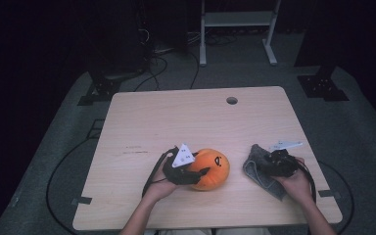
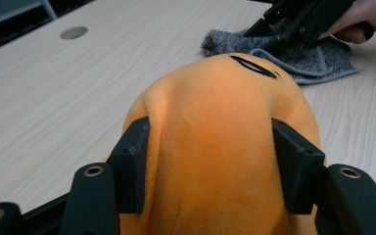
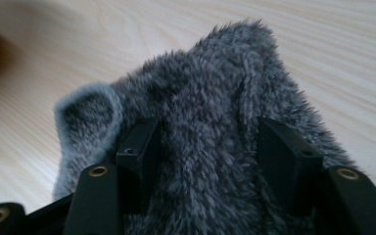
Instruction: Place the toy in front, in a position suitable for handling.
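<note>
On table [image 1: 142, 122], left claw [image 1: 199, 175] pinching orange plush [image 1: 214, 166]; right claw [image 1: 266, 166] straddling grey cloth [image 1: 254, 171], closing

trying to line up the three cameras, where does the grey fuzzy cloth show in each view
High view: the grey fuzzy cloth lies right of centre near the table's front edge, under the right gripper.
Left gripper view: top right, behind the orange plush toy.
Right gripper view: centre, bunched between that gripper's jaws.
Shared landmark: the orange plush toy, a sliver at the top left edge of the right gripper view.

Orange plush toy [image 2: 220, 147] underside hidden
</note>
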`<control>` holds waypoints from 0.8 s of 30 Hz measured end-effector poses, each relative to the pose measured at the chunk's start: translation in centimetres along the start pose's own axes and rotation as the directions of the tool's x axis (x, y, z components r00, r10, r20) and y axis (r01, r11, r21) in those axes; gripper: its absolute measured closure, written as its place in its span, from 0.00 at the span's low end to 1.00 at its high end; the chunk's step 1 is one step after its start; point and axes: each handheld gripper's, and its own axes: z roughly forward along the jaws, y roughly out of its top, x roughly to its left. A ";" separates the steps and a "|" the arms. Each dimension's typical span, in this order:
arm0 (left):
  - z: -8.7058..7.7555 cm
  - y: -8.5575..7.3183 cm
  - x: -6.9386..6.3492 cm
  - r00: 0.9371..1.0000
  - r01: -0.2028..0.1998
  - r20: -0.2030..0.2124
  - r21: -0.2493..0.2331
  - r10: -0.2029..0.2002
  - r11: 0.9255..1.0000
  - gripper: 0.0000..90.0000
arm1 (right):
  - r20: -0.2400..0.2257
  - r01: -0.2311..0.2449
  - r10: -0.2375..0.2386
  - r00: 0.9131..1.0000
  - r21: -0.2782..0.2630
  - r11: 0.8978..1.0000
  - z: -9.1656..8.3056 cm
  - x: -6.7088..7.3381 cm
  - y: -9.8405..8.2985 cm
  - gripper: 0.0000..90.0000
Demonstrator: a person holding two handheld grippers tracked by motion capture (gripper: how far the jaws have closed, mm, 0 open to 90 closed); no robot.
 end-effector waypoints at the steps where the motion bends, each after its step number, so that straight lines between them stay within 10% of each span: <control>1: 0.3 -0.1 -0.1 1.000 0.001 0.001 0.008 -0.001 1.000 0.45 | 0.018 0.016 -0.016 1.000 -0.016 1.000 0.1 0.3 -0.3 0.49; 10: -0.8 -0.1 -0.1 0.998 0.046 0.043 -0.077 -0.043 0.996 0.14 | 0.009 -0.004 0.004 1.000 -0.028 1.000 0.0 0.6 -0.4 0.80; 15: -2.2 -1.6 -0.6 0.999 -0.035 -0.009 -0.068 0.035 0.997 0.13 | 0.014 -0.001 0.001 1.000 -0.029 1.000 -0.1 0.5 -0.4 0.85; 20: -2.0 -3.4 -0.1 1.000 -0.024 -0.002 -0.042 0.024 0.999 0.13 | 0.021 0.008 -0.008 1.000 -0.031 0.999 -0.5 0.8 -0.2 0.87; 24: -1.7 -3.6 0.1 1.000 -0.018 -0.019 -0.033 0.017 0.999 0.33 | -0.083 0.000 -0.012 0.996 -0.148 0.989 -2.6 2.2 0.9 0.87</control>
